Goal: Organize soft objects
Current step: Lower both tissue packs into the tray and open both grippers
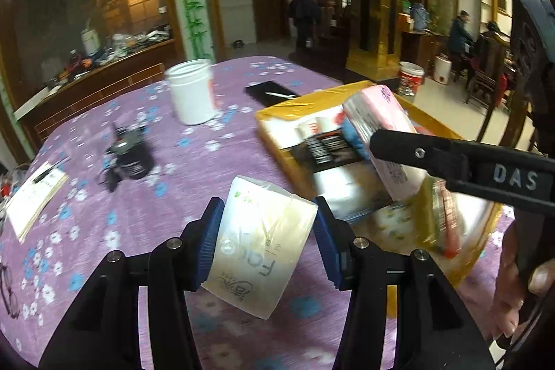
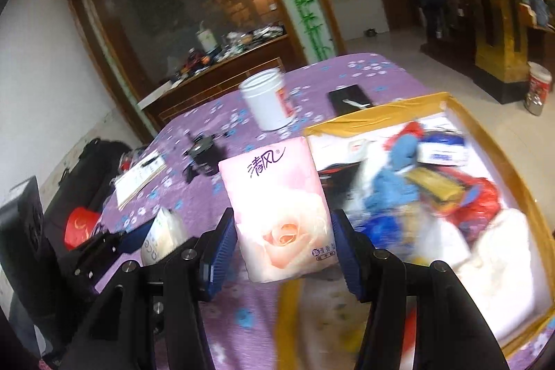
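Cream tissue pack (image 1: 260,245) in left gripper (image 1: 265,241)

The purple tablecloth (image 1: 104,231) lay open along its near edge and middle. A white jar (image 1: 192,92) stood toward the far edge, a black phone (image 1: 270,92) beside it, a small black device (image 1: 130,155) mid-left, papers (image 1: 34,196) at the left edge. The crammed cardboard box (image 2: 503,162) blocked the right side.
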